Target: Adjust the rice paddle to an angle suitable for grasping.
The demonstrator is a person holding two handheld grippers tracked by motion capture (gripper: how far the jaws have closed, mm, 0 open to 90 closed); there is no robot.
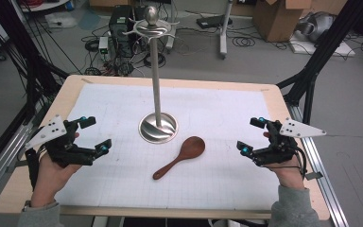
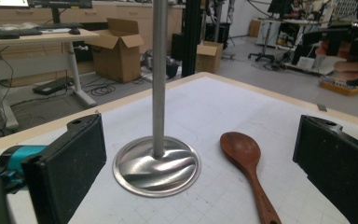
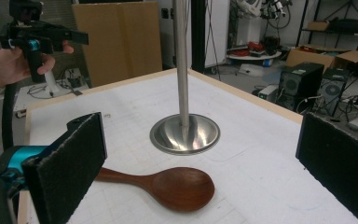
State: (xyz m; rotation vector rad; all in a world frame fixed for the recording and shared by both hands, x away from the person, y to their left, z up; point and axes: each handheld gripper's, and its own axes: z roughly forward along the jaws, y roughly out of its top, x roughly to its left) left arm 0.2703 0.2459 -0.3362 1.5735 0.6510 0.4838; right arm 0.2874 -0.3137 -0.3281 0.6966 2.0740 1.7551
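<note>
The wooden spoon (image 1: 179,156) is lying flat on the table (image 1: 274,101), between the two claws and touching neither. The left claw (image 1: 95,134) is hovering well left of the spoon's handle end, its jaws standing wide apart and gripping nothing. The metal stand (image 1: 157,124) is standing upright just beyond the spoon's bowl. The right claw (image 1: 251,135) is hovering well right of the bowl, also spread wide and holding nothing.
</note>
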